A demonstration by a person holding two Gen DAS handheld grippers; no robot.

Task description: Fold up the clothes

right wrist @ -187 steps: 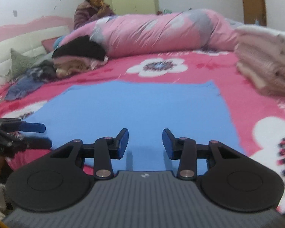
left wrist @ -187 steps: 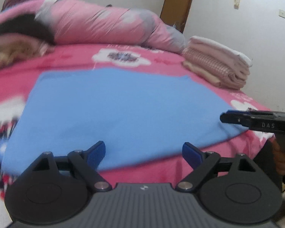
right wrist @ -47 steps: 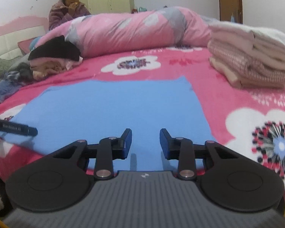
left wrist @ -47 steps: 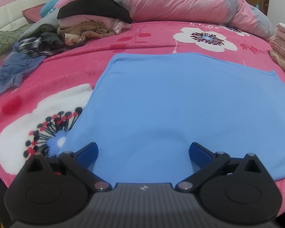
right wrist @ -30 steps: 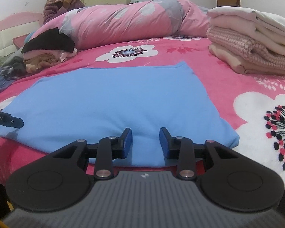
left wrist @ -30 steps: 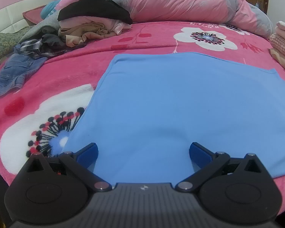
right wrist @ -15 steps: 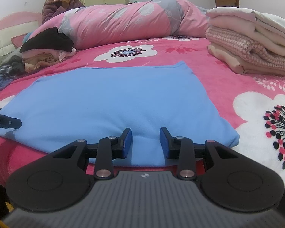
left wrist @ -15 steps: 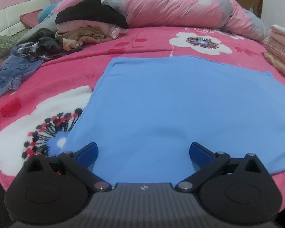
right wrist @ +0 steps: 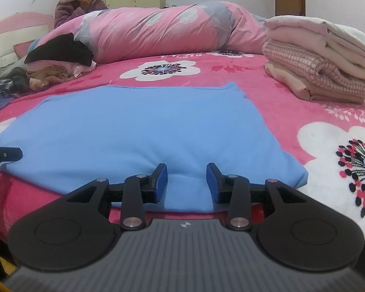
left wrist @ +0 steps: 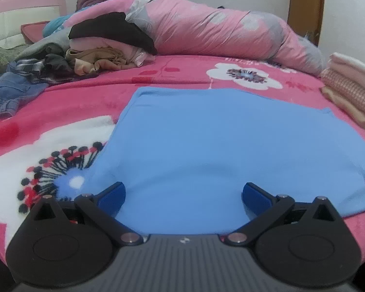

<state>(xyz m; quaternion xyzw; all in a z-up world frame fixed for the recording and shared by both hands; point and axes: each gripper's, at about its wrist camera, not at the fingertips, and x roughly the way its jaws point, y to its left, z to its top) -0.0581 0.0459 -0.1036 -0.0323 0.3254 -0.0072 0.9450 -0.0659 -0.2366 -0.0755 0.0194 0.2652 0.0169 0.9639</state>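
Note:
A blue cloth (left wrist: 219, 141) lies spread flat on the pink flowered bed blanket (left wrist: 60, 112). My left gripper (left wrist: 183, 192) stands wide open low over the cloth's near left part, nothing pinched between its blue pads. My right gripper (right wrist: 187, 177) is at the near edge of the same blue cloth (right wrist: 138, 126), towards its right corner. Its jaws are opening, with a low ridge of cloth lying between the pads and a gap on both sides. A finger of the left gripper (right wrist: 4, 154) shows at the left border of the right wrist view.
A stack of folded pink and cream clothes (right wrist: 323, 68) sits at the back right. A pile of unfolded clothes (left wrist: 97, 48) and jeans (left wrist: 9, 92) lie at the back left. A rolled pink quilt (left wrist: 219, 31) runs along the far side, a seated person (right wrist: 80, 2) behind it.
The left gripper has shifted a little and tilted, so more of the far wall and quilt shows. The right gripper kept its place and its pads stand slightly further apart.

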